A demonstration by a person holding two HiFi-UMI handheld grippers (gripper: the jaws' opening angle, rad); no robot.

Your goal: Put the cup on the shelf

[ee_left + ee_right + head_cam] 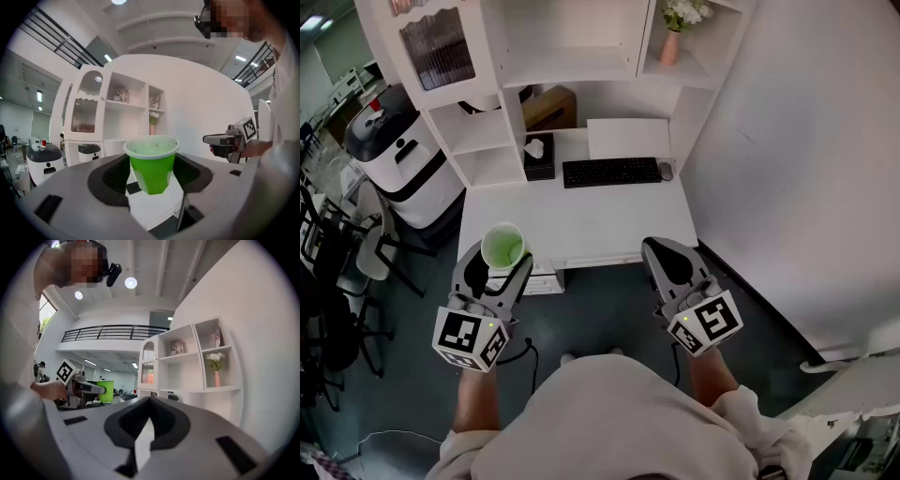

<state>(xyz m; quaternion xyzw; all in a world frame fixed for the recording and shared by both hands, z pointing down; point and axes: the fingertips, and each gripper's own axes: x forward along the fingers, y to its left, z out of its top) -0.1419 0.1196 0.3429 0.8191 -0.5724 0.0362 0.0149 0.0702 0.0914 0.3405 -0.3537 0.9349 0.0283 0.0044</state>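
Observation:
A green cup (503,247) with a white rim stands upright between the jaws of my left gripper (502,260), which is shut on its sides. It hangs over the front left edge of the white desk (600,225). In the left gripper view the cup (151,164) fills the gap between the dark pads (115,176). My right gripper (664,251) hovers at the desk's front right corner, its jaws shut with nothing in them; its tips meet in the right gripper view (149,401). The white shelf unit (572,66) rises at the back of the desk.
On the desk lie a black keyboard (611,172), a mouse (666,171) and a black tissue box (538,155). A pink vase with flowers (672,42) stands in an upper right cubby. A white and black machine (394,155) and chairs are at the left, a white wall at the right.

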